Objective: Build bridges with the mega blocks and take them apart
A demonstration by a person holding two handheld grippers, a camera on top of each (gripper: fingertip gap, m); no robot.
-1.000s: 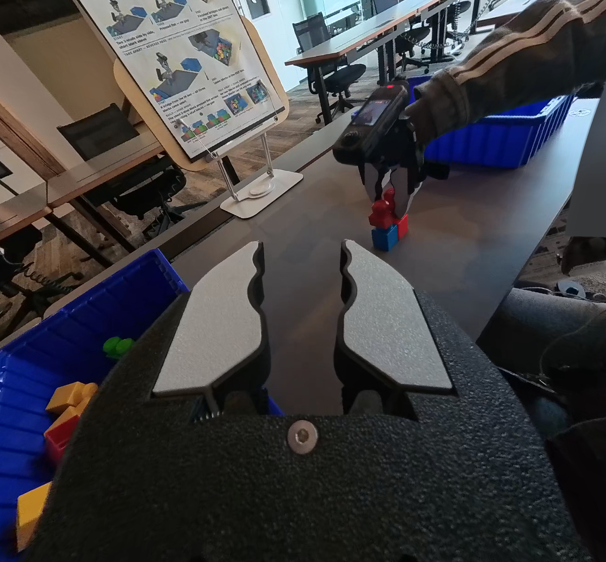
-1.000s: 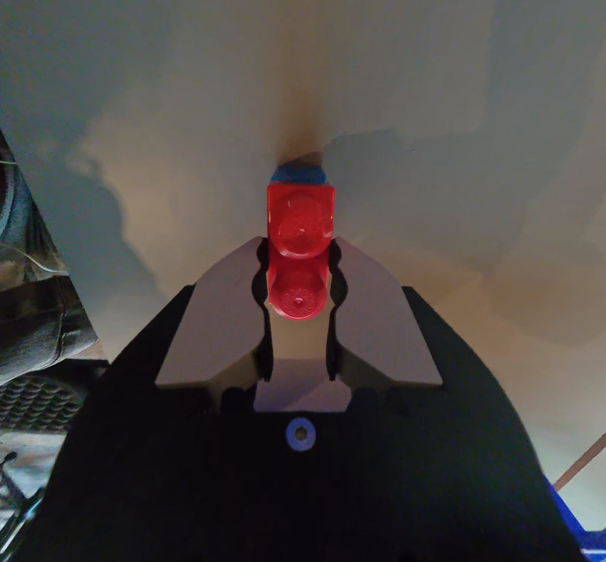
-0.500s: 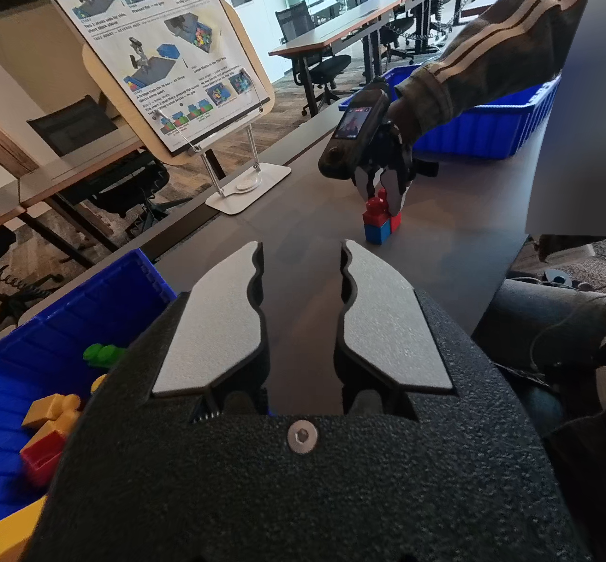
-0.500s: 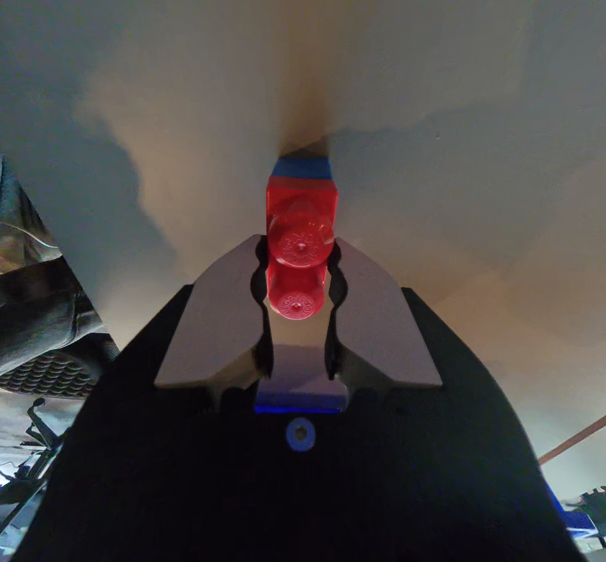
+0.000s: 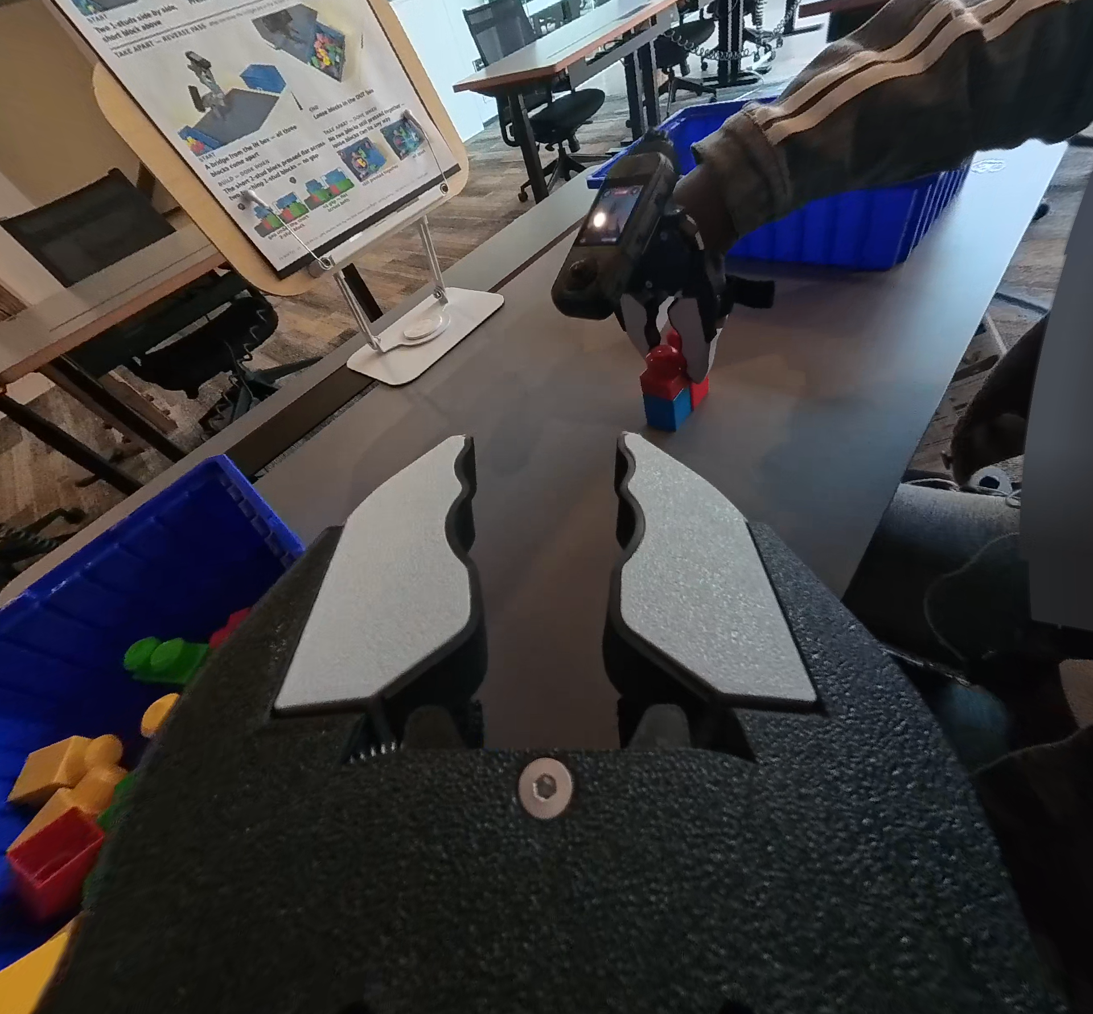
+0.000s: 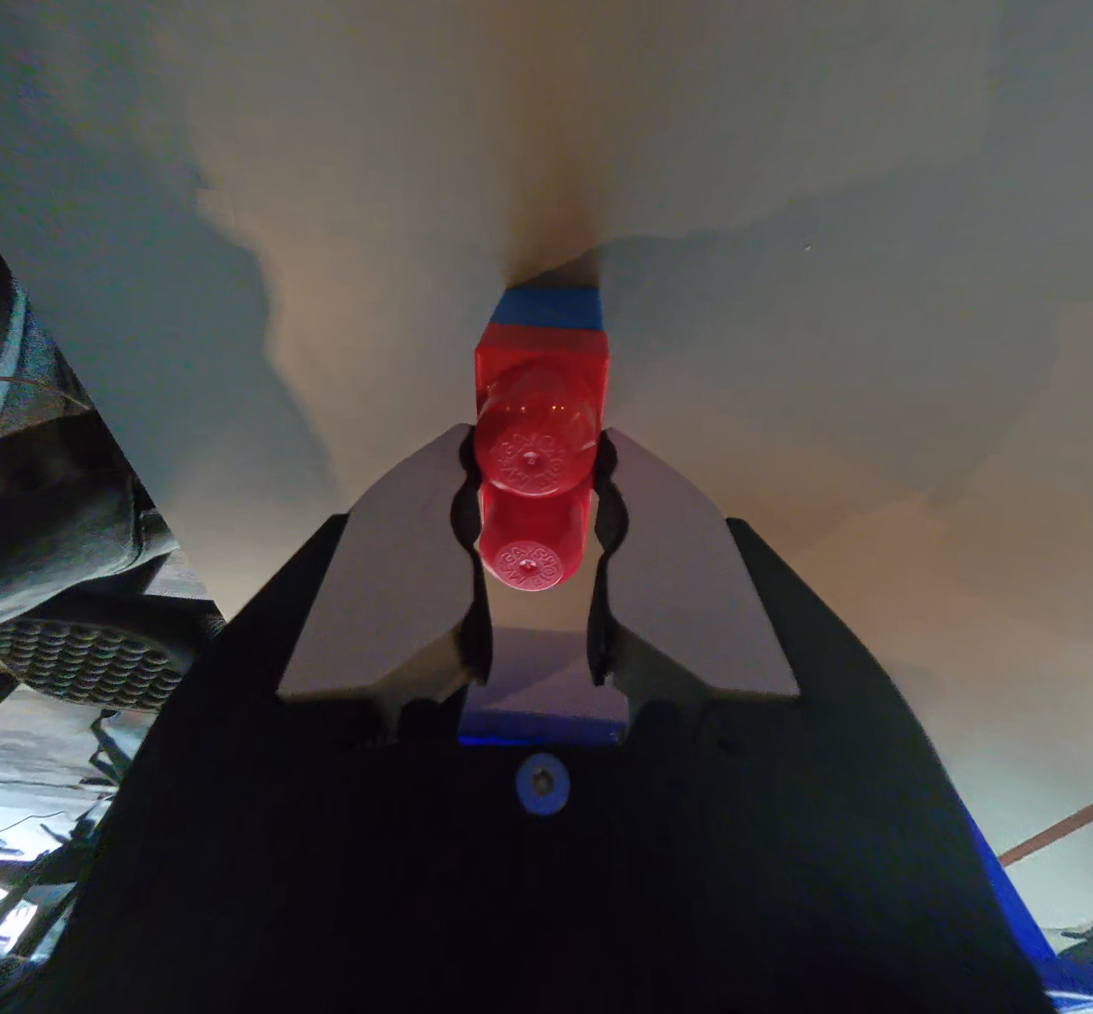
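Observation:
A red two-stud block [image 6: 541, 394] sits on top of a blue block [image 6: 547, 309] on the grey table [image 6: 769, 158]. My right gripper [image 6: 538, 444] points down over it, its fingers pressed on the red block's two sides, shut on it. In the left wrist view the same stack shows the red block [image 5: 662, 365] on the blue block [image 5: 668, 409] and on a second red block [image 5: 701, 391], with the right gripper [image 5: 674, 344] on top. My left gripper [image 5: 544, 450] is open and empty, held over the table's near end, well short of the stack.
A blue bin [image 5: 148, 542] at the left holds loose green [image 5: 162, 657], yellow [image 5: 65, 761] and red [image 5: 53, 861] blocks. A second blue bin [image 5: 857, 223] stands behind the stack. An instruction sheet on a stand [image 5: 236, 69] is at the back left. A person's sleeve [image 5: 887, 69] reaches in from the right. About 30 cm separates my left fingertips from my right.
My right gripper has tilted while still gripping the red block, so more of the blue block shows beyond it. My left gripper has shifted slightly and stayed open.

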